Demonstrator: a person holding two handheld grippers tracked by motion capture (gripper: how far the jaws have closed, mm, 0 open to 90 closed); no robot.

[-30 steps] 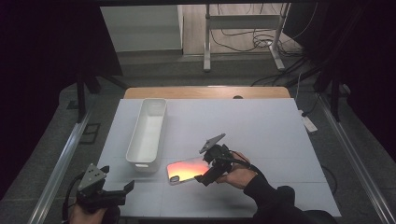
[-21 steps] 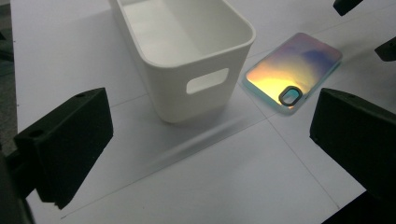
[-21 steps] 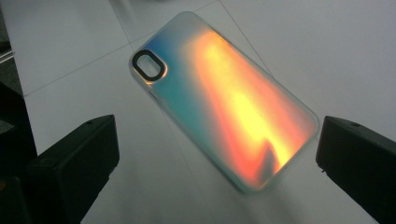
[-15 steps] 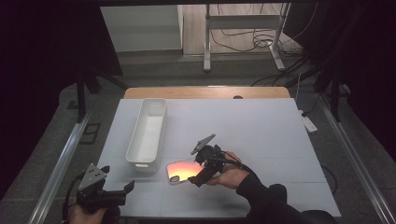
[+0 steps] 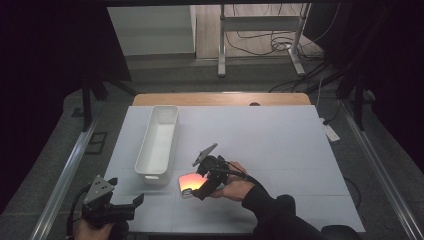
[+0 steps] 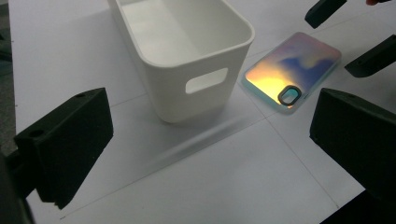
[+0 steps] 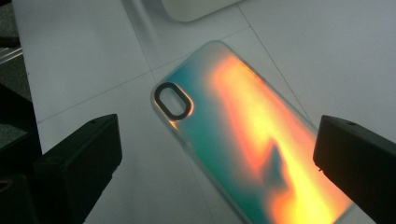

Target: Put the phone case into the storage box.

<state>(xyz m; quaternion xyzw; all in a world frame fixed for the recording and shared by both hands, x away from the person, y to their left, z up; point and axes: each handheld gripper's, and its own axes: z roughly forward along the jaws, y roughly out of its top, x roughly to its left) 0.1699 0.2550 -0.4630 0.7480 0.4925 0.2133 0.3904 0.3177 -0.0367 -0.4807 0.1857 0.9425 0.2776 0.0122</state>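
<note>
The right gripper [image 5: 199, 187] hovers wide open over the phone case [image 5: 190, 183], jaws straddling it, gripping nothing. The case lies flat on the table [image 5: 280, 145], just off the white bin's [image 5: 159, 141] near end, at about five o'clock from it. Likely light, thin, glossy and slippery; best pinched across its long edges. Its far end is cut off in the right gripper view. The left gripper [image 5: 131, 205] waits open, empty, at seven o'clock.
</note>
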